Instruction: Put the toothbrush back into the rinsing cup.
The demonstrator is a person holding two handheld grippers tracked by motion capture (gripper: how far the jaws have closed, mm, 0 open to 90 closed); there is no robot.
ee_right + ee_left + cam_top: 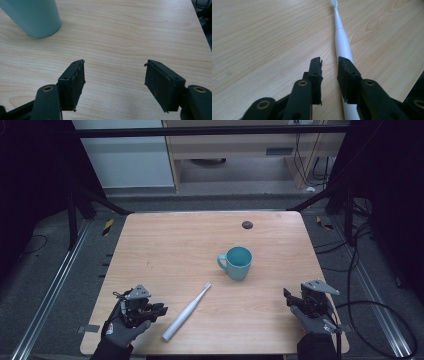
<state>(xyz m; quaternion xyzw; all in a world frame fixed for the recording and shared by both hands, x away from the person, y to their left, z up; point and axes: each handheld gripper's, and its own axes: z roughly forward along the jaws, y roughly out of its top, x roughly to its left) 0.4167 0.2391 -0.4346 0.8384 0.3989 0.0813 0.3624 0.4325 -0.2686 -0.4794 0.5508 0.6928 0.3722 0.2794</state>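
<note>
A white electric toothbrush [186, 312] lies slantwise on the wooden table [170, 240], its head pointing toward a teal mug [236, 262] that stands upright right of centre. My left gripper [159, 310] sits just left of the toothbrush handle. In the left gripper view the jaws [329, 61] stand a narrow gap apart with nothing between them, and the toothbrush [342, 42] runs under the right jaw. My right gripper [289, 296] rests near the table's front right, wide open [115, 63] and holding nothing, with the mug [35, 17] ahead to its left.
A small black round spot [247, 224] marks the table's far side. Cables trail over the floor to the right [380, 310]. The table's right edge [200, 30] is close to the right gripper. Bare wood lies between toothbrush and mug.
</note>
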